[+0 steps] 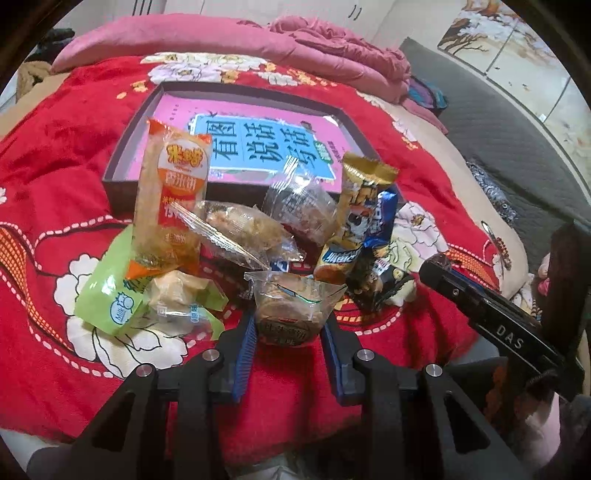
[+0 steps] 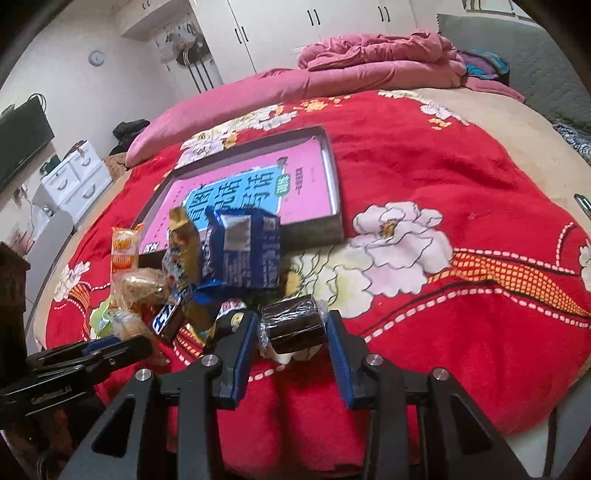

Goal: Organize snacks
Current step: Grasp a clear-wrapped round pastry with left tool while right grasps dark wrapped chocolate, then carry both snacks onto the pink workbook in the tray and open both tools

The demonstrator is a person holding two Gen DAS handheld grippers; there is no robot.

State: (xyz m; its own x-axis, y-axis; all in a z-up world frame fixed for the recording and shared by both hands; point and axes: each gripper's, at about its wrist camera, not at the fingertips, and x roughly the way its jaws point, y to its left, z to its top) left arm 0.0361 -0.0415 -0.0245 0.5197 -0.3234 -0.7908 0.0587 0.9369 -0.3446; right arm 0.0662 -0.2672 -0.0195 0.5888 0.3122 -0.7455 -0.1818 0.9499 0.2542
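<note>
Left gripper (image 1: 288, 325): jaws clamped on a clear-wrapped round pastry (image 1: 291, 314), both blue pads pressing the wrapper's sides. Pastry sits at the near edge of the snack pile, low over the red floral blanket (image 1: 55, 155).

Right gripper (image 2: 291, 332): jaws clamped on a dark chocolate cake roll in clear wrap (image 2: 293, 326), pads against both ends of it. Roll is lying crosswise between the fingers, just right of the pile, close above the blanket.

Pile, outward from the left jaws:
- Small pale wrapped cake (image 1: 177, 295) on a green milk-candy bag (image 1: 110, 295), left of the pastry.
- Orange rice-cracker pack (image 1: 170, 199) standing tilted behind them.
- Two clear-wrapped pastries (image 1: 240, 229) behind the gripped one, overlapping.
- Gold-topped snack bar (image 1: 354, 214) leaning upright on the right, a blue packet (image 1: 384, 214) touching it, and a black packet (image 1: 373, 284) below.

From the right wrist, a blue milk carton (image 2: 247, 251) stands in the pile, just behind the right jaws, next to the gold bar.

Shallow dark tray (image 1: 122, 147) lies just behind the pile, flat on the blanket, with a pink and blue book (image 1: 258, 147) inside it. No snacks in the tray.

Pink quilt (image 1: 258, 40) is bunched at the far end of the bed. White wardrobe (image 2: 314, 22) and a white drawer unit (image 2: 74, 181) stand beyond it.
</note>
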